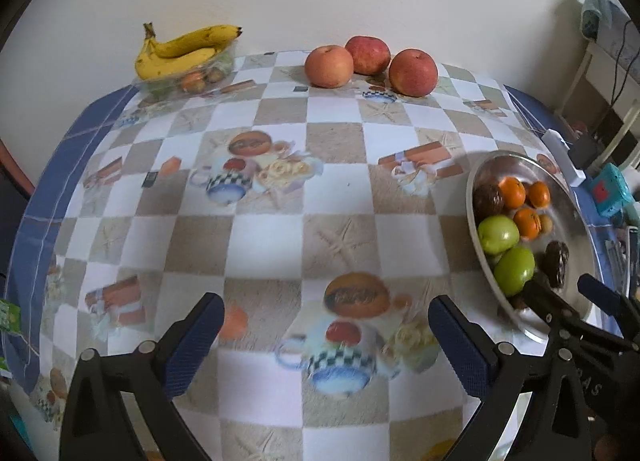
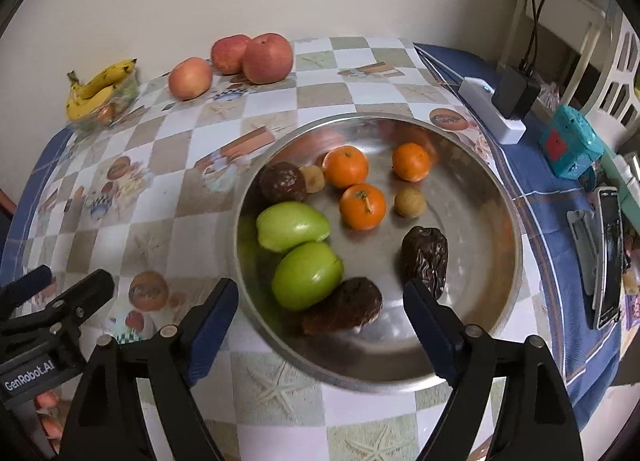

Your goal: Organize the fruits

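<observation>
A metal bowl (image 2: 472, 333) sits on the checked tablecloth and holds two green fruits (image 2: 308, 275), three oranges (image 2: 362, 206), several dark brown fruits (image 2: 344, 311) and two small tan ones (image 2: 410, 202). My right gripper (image 2: 320, 321) is open and empty, its fingers hovering over the bowl's near rim around a brown fruit. My left gripper (image 1: 326, 337) is open and empty above the bare cloth, left of the bowl (image 1: 576, 221). Three red apples (image 1: 370, 65) lie at the table's far edge. Bananas (image 1: 180, 51) rest on a clear container at the far left.
A white power strip with a black adapter (image 2: 502, 107), a teal device (image 2: 570, 143) and a phone (image 2: 608, 257) lie on the blue cloth border right of the bowl. A white chair (image 2: 612, 73) stands beyond. The wall runs behind the table.
</observation>
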### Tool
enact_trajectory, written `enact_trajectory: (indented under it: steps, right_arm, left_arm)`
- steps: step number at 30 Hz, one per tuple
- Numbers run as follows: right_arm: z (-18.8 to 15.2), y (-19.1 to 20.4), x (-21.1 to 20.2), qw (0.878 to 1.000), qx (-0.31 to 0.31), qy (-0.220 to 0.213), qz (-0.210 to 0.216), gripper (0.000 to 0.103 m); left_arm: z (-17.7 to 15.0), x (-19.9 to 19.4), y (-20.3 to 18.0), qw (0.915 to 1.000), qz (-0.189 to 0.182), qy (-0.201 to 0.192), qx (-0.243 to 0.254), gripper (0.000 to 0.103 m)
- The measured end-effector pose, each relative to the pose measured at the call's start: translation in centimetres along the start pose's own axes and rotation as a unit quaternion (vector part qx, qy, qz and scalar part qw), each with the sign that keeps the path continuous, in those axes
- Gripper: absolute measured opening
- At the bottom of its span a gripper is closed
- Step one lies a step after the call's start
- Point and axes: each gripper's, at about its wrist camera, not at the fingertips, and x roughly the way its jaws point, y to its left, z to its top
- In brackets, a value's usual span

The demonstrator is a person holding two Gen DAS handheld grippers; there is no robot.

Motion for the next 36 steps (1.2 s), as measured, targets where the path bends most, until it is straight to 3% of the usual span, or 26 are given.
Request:
enact_trajectory:
  steps: [7,13,22,31,36]
  right_arm:
    - [-1.2,0.6,-0.7,1.0,-0.006,0.001,-0.002,0.085]
    - [-1.2,0.5,-0.4,1.0,-0.007,0.006,-0.012,0.085]
    - [-1.1,0.3,-0.4,1.0,-0.005,0.005,-0.014,0.085]
    - [-1.1,0.2,-0.4,1.0,-0.003,0.004,-0.014,0.085]
    - [-1.1,0.4,-0.4,1.0,-0.007,0.003,-0.015,0.085]
  left_arm:
    - [-1.0,0.1,1.1,0.9991,-0.019,0.023,-0.031,0.103]
    - [-0.9,0.2,1.2,0.9993,0.022,0.018,-0.022,0.103]
    - [-0.9,0.4,0.3,0.9981,0.053,0.029,0.009,0.103]
    - [-1.1,0.6,0.4,0.9959,0.079,0.043,0.004,0.103]
    - [-1.1,0.4,0.6,0.9968,0.07,0.04,-0.002,0.103]
